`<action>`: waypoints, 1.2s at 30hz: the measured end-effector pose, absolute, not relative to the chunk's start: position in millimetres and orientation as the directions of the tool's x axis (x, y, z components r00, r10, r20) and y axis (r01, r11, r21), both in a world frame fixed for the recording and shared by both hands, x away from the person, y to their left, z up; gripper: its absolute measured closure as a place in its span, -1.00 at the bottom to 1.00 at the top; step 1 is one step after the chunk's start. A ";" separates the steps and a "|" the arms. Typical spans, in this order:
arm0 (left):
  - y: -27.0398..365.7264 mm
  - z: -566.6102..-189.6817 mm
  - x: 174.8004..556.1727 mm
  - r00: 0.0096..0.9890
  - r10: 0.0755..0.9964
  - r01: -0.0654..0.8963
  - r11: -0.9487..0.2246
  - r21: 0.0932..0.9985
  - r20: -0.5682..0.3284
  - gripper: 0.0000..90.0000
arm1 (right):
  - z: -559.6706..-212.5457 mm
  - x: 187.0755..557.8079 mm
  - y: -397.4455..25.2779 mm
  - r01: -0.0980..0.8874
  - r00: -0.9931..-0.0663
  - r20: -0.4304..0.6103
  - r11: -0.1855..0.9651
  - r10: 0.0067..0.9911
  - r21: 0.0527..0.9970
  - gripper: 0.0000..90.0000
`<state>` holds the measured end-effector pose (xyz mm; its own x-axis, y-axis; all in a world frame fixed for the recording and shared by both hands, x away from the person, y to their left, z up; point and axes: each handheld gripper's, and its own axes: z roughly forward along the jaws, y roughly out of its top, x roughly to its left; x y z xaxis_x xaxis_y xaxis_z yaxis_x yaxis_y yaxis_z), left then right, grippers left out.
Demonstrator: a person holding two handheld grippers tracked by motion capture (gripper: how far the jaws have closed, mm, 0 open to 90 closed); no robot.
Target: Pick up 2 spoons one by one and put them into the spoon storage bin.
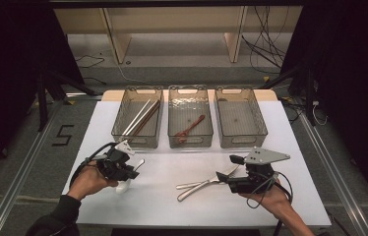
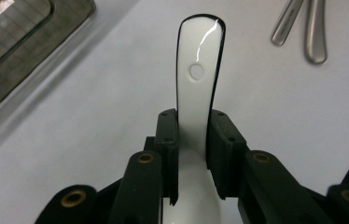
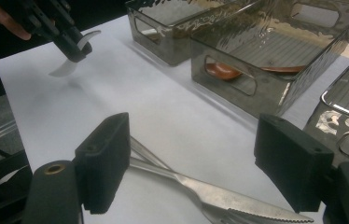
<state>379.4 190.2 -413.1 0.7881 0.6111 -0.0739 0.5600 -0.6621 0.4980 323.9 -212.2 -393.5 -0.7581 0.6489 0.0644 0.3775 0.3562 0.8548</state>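
White spoon (image 2: 197, 88) clamped in left tool (image 2: 193, 154), apparently lifted.

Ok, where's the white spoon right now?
The white spoon is clamped in the left tongs, at the left of the table in the high view, just in front of the left bin holding the chopsticks.

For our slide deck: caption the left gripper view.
Tongs shut on a white spoon above the white table.

Dim surroundings frame the brightly lit white table (image 1: 172, 196); glare streaks the white spoon (image 2: 198, 70), with nearby jaws blurred
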 end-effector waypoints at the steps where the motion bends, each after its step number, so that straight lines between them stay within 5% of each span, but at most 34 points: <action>1: 189.4 -410.3 380.3 0.787 0.611 0.562 -0.649 0.513 -0.088 0.66 | -393.5 324.0 -212.3 0.378 -0.758 0.066 0.356 0.649 0.855 -0.38; 11: 172.7 -391.0 401.5 0.777 0.606 0.575 -0.570 0.587 -0.172 0.66 | -393.8 325.0 -213.4 0.384 -0.753 0.072 0.348 0.654 0.855 -0.38; 36: 123.7 -358.4 461.4 0.755 0.625 0.567 -0.472 0.675 -0.197 0.66 | -394.2 324.9 -213.4 0.381 -0.756 0.071 0.349 0.651 0.856 -0.38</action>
<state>461.4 123.7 -358.4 0.7551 0.6253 -0.1970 0.5672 -0.4722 0.6748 324.9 -213.4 -394.2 -0.7556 0.6513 0.0706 0.3808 0.3489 0.8563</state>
